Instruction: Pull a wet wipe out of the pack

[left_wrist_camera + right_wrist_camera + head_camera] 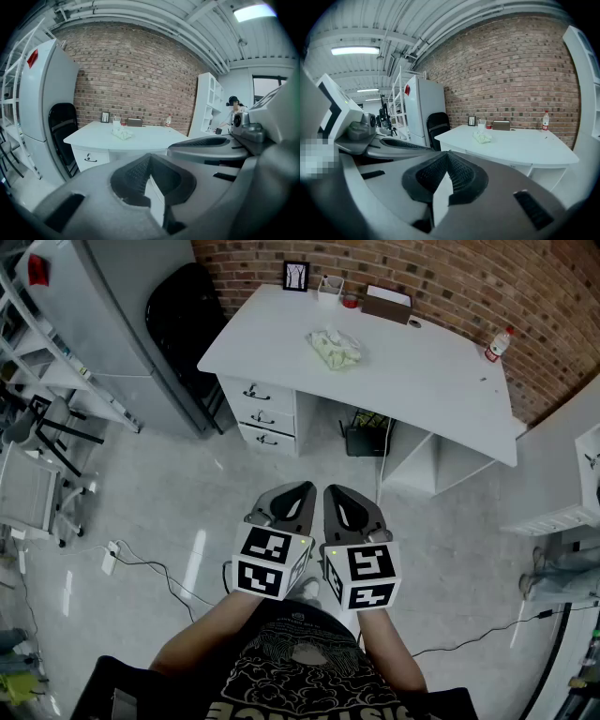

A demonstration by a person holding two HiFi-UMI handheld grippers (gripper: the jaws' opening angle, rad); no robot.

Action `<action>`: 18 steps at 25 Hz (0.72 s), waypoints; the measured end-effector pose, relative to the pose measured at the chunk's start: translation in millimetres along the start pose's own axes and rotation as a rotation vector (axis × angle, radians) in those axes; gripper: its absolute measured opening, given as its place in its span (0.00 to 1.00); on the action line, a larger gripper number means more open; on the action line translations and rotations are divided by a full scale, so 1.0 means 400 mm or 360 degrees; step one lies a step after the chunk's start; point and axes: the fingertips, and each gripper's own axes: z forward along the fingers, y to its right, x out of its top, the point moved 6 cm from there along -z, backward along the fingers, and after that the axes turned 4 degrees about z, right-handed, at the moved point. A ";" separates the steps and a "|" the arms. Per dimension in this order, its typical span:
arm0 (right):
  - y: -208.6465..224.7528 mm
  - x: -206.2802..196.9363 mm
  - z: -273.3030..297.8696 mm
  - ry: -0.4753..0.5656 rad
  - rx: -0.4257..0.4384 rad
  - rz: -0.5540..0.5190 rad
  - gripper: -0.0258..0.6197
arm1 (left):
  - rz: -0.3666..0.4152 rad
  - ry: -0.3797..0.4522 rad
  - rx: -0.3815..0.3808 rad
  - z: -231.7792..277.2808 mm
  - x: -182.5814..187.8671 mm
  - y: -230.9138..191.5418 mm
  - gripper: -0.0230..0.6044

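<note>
The pale green wet wipe pack (335, 348) lies on the white desk (422, 381), well ahead of me across open floor. It is small in the left gripper view (123, 134) and in the right gripper view (482, 137). My left gripper (302, 491) and right gripper (334, 493) are held side by side close to my body, above the floor and far short of the desk. In each gripper view the jaws meet at their tips, left gripper (149, 157) and right gripper (447, 155), with nothing between them.
A black chair (187, 315) and a tall grey cabinet (103, 306) stand left of the desk. At the desk's back are a picture frame (295, 276), a brown box (386, 306) and a bottle (497, 343). Cables (141, 568) cross the floor. White shelves (572, 493) stand at right.
</note>
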 end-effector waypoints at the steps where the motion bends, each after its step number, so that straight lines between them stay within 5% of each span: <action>1: 0.003 -0.001 -0.005 -0.0001 0.0002 -0.0002 0.07 | -0.0001 -0.0001 0.0002 0.000 0.000 0.006 0.05; 18: 0.055 -0.004 -0.011 0.0004 0.0016 0.0023 0.07 | -0.0004 -0.0001 -0.0001 0.042 0.014 0.042 0.05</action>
